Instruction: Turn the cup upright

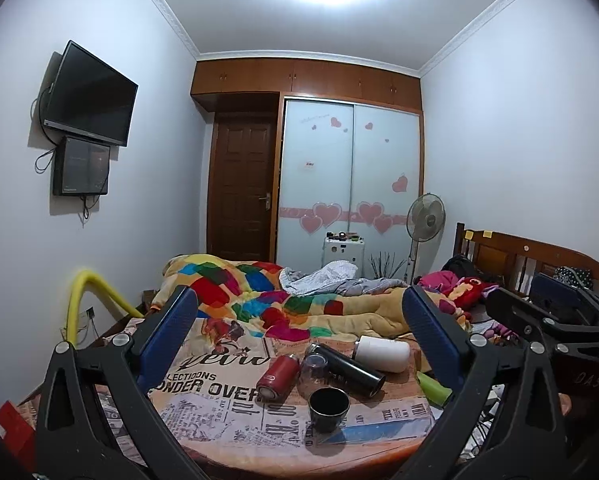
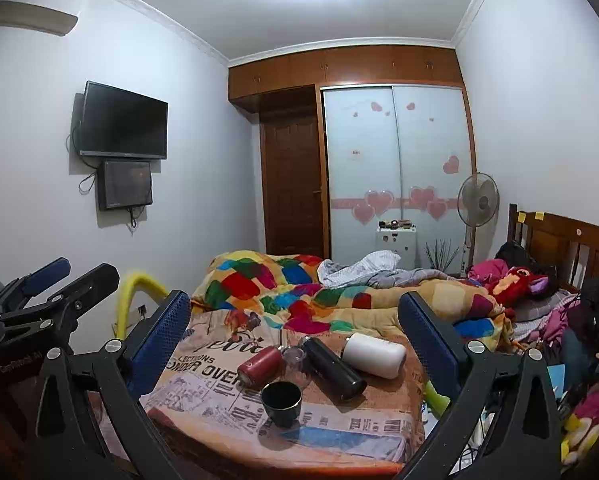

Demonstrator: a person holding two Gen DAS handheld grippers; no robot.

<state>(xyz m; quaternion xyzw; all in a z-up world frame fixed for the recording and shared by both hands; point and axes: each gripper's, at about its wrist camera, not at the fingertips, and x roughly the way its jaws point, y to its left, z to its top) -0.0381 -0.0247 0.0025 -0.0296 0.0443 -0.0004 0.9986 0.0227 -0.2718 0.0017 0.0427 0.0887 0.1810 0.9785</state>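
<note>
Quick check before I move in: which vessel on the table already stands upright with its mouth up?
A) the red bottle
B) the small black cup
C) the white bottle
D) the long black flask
B: the small black cup stands on its base, its open rim facing up.

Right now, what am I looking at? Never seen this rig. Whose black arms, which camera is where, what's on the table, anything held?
No robot: a person holds a two-finger gripper in each hand, each with a fisheye camera looking along its blue-padded fingers. One picture is from the left gripper, the other from the right gripper. Both are open and hold nothing. On the newspaper-print cloth are a black cup standing mouth up, a clear glass that seems mouth down, and three bottles lying on their sides: red, black, white.
</note>
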